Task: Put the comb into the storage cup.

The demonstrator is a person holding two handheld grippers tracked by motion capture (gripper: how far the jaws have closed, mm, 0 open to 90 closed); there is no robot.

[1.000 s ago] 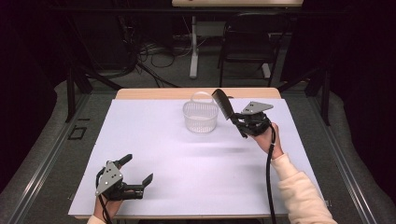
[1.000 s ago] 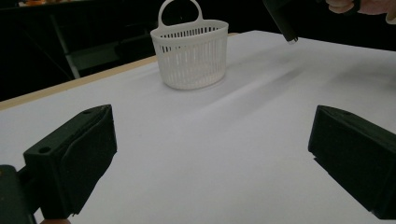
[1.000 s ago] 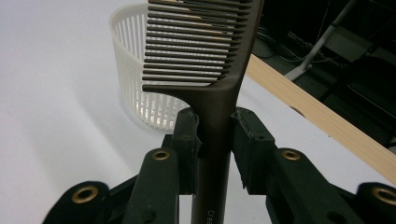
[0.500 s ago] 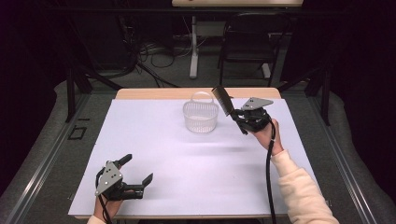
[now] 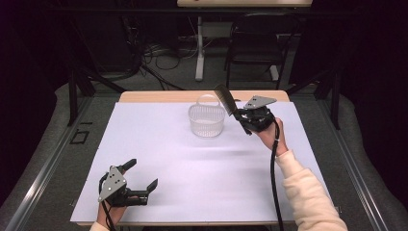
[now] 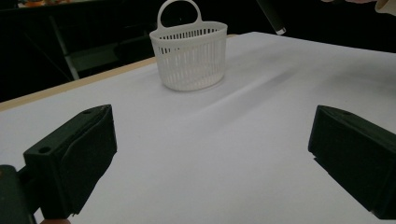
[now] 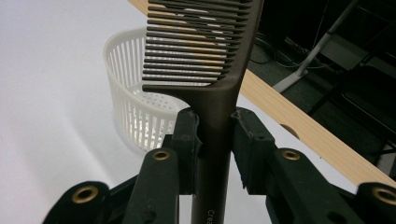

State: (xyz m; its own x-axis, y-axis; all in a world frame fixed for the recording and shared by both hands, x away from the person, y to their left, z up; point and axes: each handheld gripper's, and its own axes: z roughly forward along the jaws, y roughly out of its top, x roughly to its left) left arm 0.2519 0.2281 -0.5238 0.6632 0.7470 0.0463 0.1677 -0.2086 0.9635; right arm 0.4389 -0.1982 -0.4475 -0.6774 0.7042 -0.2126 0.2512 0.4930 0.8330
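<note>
A white slotted basket (image 5: 207, 120) with a loop handle stands upright at the far middle of the white-covered table (image 5: 159, 144). My right gripper (image 5: 239, 115) is just right of the basket and raised off the table. It is shut on the handle of a dark comb (image 5: 225, 98). In the right gripper view the comb (image 7: 205, 51) sticks up between the pads, its teeth over the basket (image 7: 126, 93). My left gripper (image 5: 142, 174) rests near the front left edge, open and holding nothing. The basket (image 6: 189, 58) stands far beyond its jaws.
The table's bare wooden far edge (image 5: 159, 96) runs just behind the basket. Past it stand a dark chair (image 5: 255, 43) and a white table leg (image 5: 199, 53) among floor cables. A cable (image 5: 275, 183) trails from the right gripper along the sleeve.
The right gripper with the comb has edged slightly up and toward the basket. The left gripper has stayed where it was.
</note>
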